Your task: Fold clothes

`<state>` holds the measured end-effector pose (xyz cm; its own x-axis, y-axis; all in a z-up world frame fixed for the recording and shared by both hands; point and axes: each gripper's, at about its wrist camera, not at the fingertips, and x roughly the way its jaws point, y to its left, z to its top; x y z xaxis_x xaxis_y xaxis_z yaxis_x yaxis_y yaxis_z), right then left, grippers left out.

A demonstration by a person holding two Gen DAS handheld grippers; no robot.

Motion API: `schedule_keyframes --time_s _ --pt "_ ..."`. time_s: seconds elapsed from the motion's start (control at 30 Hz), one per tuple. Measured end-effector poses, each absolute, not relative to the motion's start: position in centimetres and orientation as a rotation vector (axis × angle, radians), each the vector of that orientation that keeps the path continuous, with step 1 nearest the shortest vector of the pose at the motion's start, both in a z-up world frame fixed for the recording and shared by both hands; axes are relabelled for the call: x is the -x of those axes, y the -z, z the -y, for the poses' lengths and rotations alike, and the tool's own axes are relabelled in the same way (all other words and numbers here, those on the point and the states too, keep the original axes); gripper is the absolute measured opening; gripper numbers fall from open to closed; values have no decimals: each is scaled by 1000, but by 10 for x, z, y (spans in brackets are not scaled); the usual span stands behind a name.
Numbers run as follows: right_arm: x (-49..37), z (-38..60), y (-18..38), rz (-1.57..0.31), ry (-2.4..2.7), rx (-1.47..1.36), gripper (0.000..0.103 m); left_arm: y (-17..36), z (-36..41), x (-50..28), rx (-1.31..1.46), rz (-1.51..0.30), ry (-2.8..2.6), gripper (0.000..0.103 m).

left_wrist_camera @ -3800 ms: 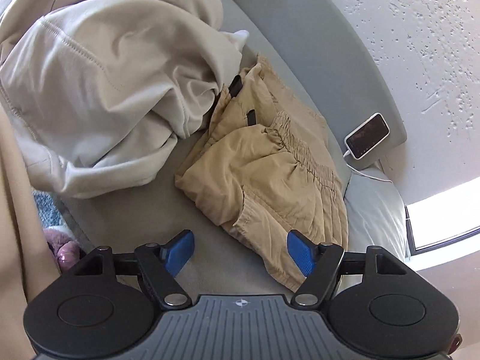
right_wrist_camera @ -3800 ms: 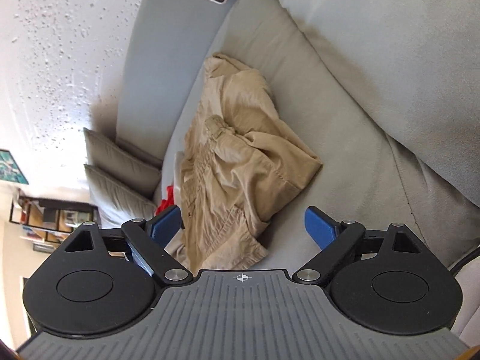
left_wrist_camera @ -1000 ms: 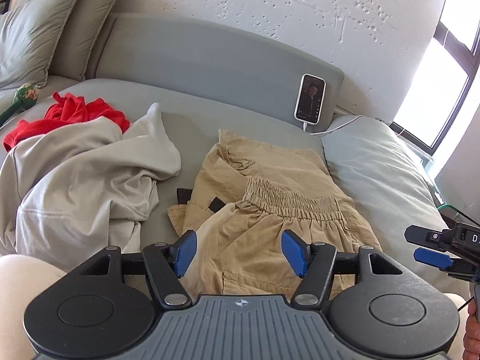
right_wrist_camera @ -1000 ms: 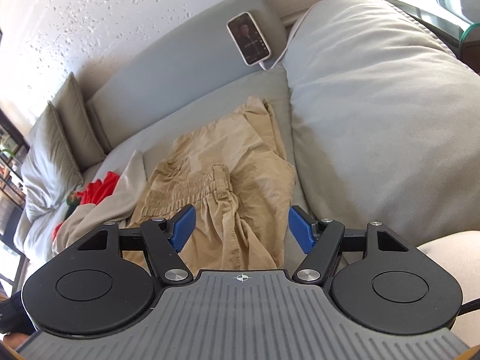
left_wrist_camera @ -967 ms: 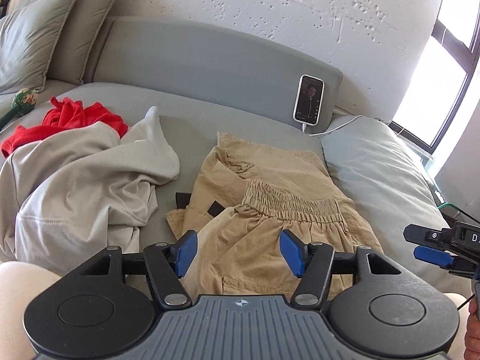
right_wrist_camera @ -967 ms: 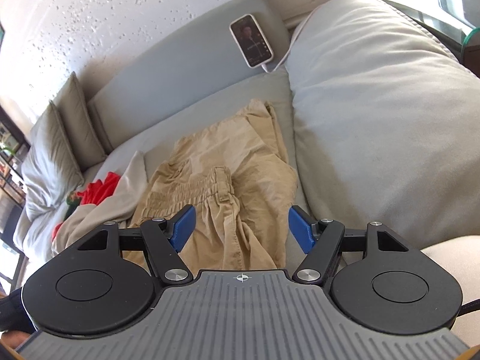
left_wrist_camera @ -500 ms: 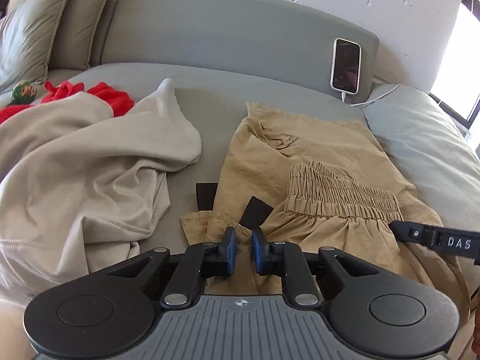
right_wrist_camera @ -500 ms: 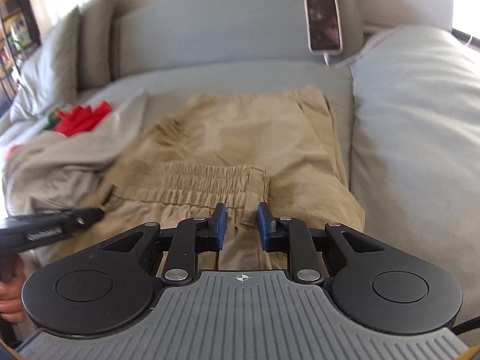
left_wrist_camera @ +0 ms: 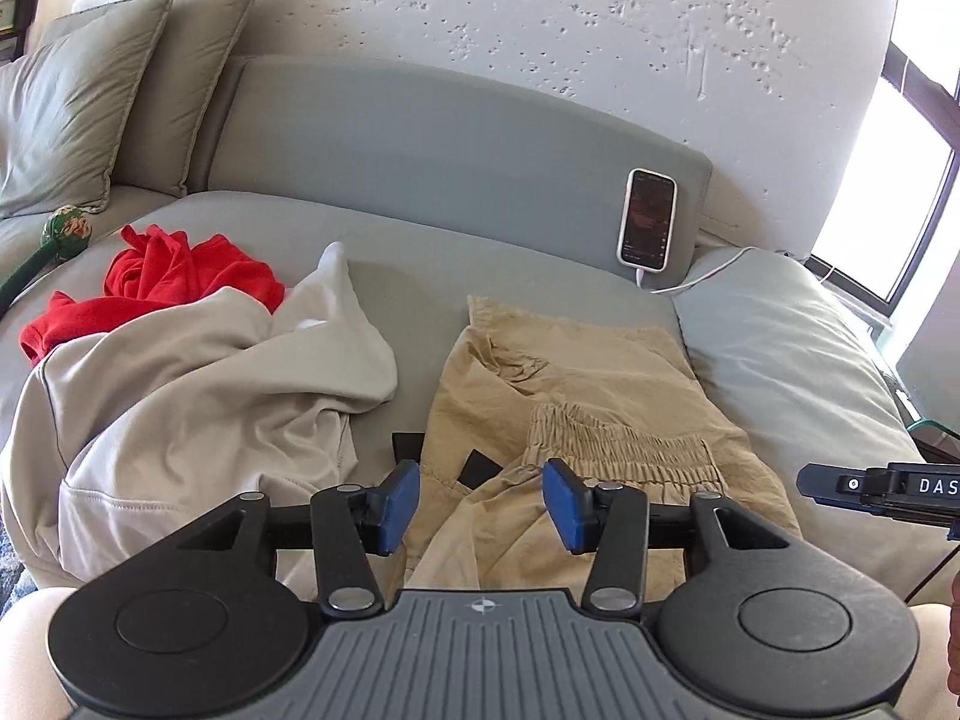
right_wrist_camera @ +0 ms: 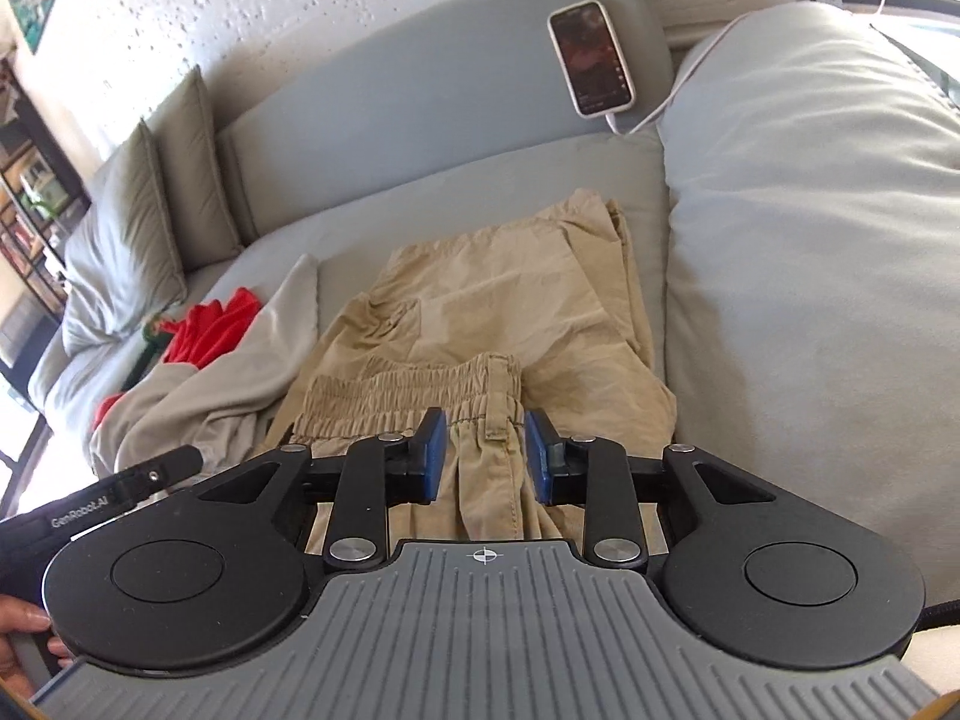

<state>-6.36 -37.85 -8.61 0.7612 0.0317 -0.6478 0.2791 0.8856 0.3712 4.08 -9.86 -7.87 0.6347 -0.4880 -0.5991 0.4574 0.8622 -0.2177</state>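
Observation:
Tan shorts (left_wrist_camera: pixel 600 372) lie partly folded on the grey sofa seat (left_wrist_camera: pixel 414 276), elastic waistband toward me. My left gripper (left_wrist_camera: pixel 479 480) hovers over their near left edge. Its jaws are opening, cloth shows below the gap, and the blue pads (left_wrist_camera: pixel 399 504) press nothing. In the right wrist view the shorts (right_wrist_camera: pixel 510 300) sit straight ahead. My right gripper (right_wrist_camera: pixel 485 438) is at the waistband's right end. Its jaws are opening a little, fabric shows between them, and the pads do not pinch it.
A beige garment (left_wrist_camera: pixel 198 384) lies heaped to the left, over a red one (left_wrist_camera: pixel 168 270). A phone (left_wrist_camera: pixel 648 219) on a cable leans on the backrest. A big grey cushion (right_wrist_camera: pixel 810 210) borders the shorts on the right. Pillows (left_wrist_camera: pixel 90 120) stand far left.
Half a second ago both grippers were nearly shut, low over the shorts. Now both have drawn back and their jaws have parted, the left more than the right.

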Motion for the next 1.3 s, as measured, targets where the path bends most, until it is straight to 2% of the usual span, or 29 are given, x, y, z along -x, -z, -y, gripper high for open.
schedule_keyframes --time_s 0.27,0.4,0.47,0.53,0.57,0.63,0.8,0.87,0.97,1.0,1.03,1.1,1.17,1.27,1.3 --pt "54 359 91 -733 70 -421 33 84 110 -34 43 -734 563 46" --pt "32 349 100 -743 39 -393 33 78 136 -37 -30 -644 641 43" --pt "20 348 103 -743 47 -376 33 86 158 -50 -114 -632 630 39" --pt "10 346 107 -739 73 -340 33 101 175 -70 -140 -680 581 30" --pt "6 347 111 -747 90 -323 33 112 182 -82 -154 -734 553 30" --pt "-7 351 128 -851 135 -290 34 136 190 -101 -177 -866 499 37" --pt "8 371 130 -897 110 -419 37 127 184 -95 -211 -856 507 41" --pt "20 378 124 -904 110 -460 48 120 179 -91 -223 -867 498 43" --pt "38 397 108 -908 124 -546 52 103 170 -83 -212 -889 482 56" --pt "46 406 99 -896 147 -572 54 95 166 -81 -190 -902 488 63" --pt "55 414 88 -875 175 -594 61 86 163 -79 -168 -916 494 67" --pt "73 431 63 -797 233 -619 75 72 158 -73 -112 -930 532 70" --pt "90 446 38 -698 302 -603 98 64 160 -68 -74 -926 558 76" --pt "96 467 14 -627 363 -565 103 66 175 -65 -28 -912 623 76" --pt "92 474 13 -640 372 -552 103 71 182 -65 -16 -903 653 72"
